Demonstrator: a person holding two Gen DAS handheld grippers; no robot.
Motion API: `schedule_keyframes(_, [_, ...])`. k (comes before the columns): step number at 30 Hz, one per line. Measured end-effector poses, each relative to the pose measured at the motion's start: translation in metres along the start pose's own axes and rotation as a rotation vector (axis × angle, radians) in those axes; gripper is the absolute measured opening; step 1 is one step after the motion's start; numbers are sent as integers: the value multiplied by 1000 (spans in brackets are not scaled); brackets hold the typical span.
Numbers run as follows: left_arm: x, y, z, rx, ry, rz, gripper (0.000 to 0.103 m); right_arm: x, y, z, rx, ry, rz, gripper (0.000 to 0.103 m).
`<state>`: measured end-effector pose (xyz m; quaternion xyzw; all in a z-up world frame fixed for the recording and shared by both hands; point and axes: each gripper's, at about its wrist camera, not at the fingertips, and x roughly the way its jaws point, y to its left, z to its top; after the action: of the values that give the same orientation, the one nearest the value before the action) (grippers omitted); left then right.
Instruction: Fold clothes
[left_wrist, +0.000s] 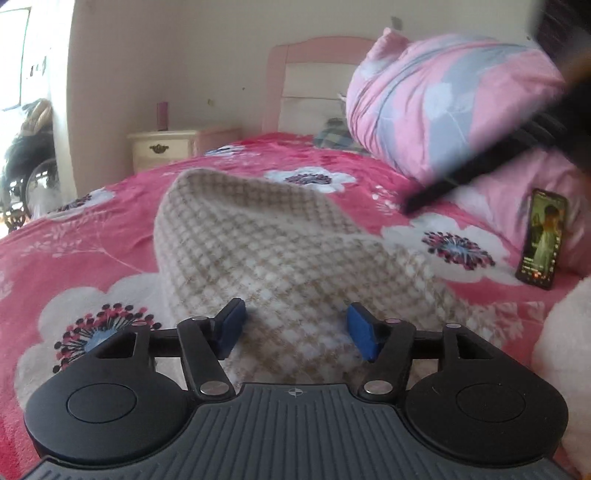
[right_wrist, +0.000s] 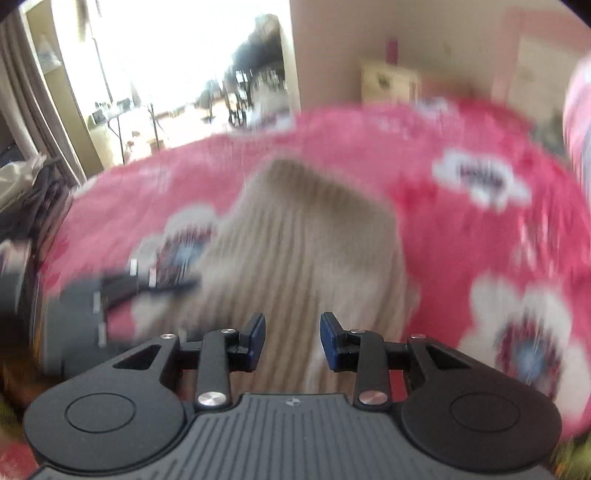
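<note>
The left claw (left_wrist: 295, 325) gapes wide, gripping nothing, over the near edge of the beige checked garment (left_wrist: 258, 236) that lies on the red floral bed (left_wrist: 92, 229). A phone (left_wrist: 542, 240) leans at 3 o'clock. The right claw (right_wrist: 292, 341), its view blurred, seems narrower and empty above the garment

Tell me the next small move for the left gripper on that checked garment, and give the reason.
Probably ease the left gripper forward and down, then close on the near edge of the checked garment. Its jaws stand open with nothing between them, and the garment lies spread on the pink blanket straight ahead. The right gripper is open too, and its view is blurred.
</note>
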<state>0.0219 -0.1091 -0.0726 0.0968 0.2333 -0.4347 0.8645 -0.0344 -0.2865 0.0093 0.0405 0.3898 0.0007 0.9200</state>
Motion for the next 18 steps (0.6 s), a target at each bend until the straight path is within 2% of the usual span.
schedule_keyframes(2, [-2,2,-1,-4,-10,-9,61,20,1,8,-35,16,-31,35])
schedule_keyframes(5, [-11,5,1,3,-68,-29,58,71,-4,-22,-86,189,-110,35])
schedule_keyframes(7, [-16,6,-1,-10,-133,-41,59,85,-10,-42,-101,229,-114,35])
schedule_keyframes(8, [-17,7,-2,-25,-164,-51,59,83,-9,-35,-114,249,-116,35])
schedule_keyframes(11, [0,8,-12,-98,-119,-111,58,78,-6,-5,-138,319,-118,35])
schedule_keyframes(13, [0,1,-20,-92,-146,-107,61,70,2,22,-174,299,-126,35])
schedule_keyframes(16, [-2,4,-24,-146,-160,-135,62,60,23,73,-232,168,-73,35])
schedule_keyframes(18, [-2,10,-26,-185,-171,-161,63,69,39,105,-279,86,-26,35])
